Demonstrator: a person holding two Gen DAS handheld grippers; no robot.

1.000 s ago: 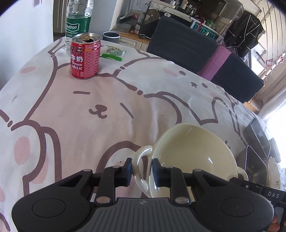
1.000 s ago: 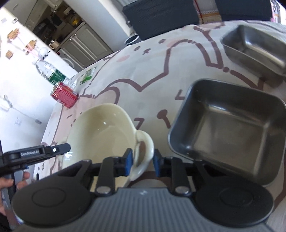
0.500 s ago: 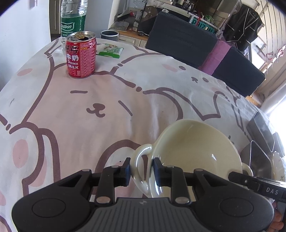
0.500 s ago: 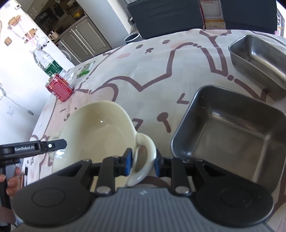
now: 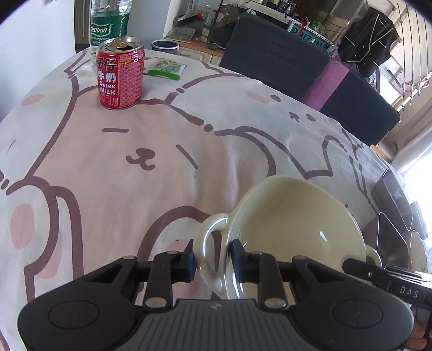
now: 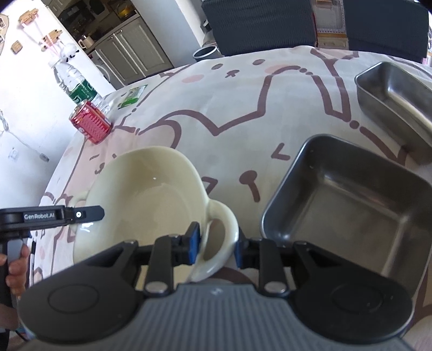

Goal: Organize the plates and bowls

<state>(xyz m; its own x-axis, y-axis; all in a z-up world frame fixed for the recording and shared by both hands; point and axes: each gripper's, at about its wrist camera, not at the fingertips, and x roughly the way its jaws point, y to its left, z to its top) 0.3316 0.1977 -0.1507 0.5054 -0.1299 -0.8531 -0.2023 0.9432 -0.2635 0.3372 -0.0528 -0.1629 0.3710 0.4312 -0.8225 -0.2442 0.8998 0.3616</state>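
Observation:
A cream two-handled bowl (image 5: 291, 224) is held between both grippers above the bear-print tablecloth. My left gripper (image 5: 211, 260) is shut on one loop handle. My right gripper (image 6: 217, 247) is shut on the opposite loop handle of the same bowl (image 6: 145, 197). A square steel tray (image 6: 348, 213) lies just right of the bowl in the right wrist view. A second steel tray (image 6: 397, 105) lies farther back right. The left gripper's finger (image 6: 81, 214) shows across the bowl in the right wrist view.
A red milk can (image 5: 120, 73) and a green-label water bottle (image 5: 109, 24) stand at the far left of the table. A green packet (image 5: 166, 67) lies beside them. Dark chairs (image 5: 291, 62) line the far edge. Steel trays (image 5: 391, 199) show at the right.
Both grippers have lifted the bowl a little and carried it slightly toward the camera side. The grip on both handles is unchanged.

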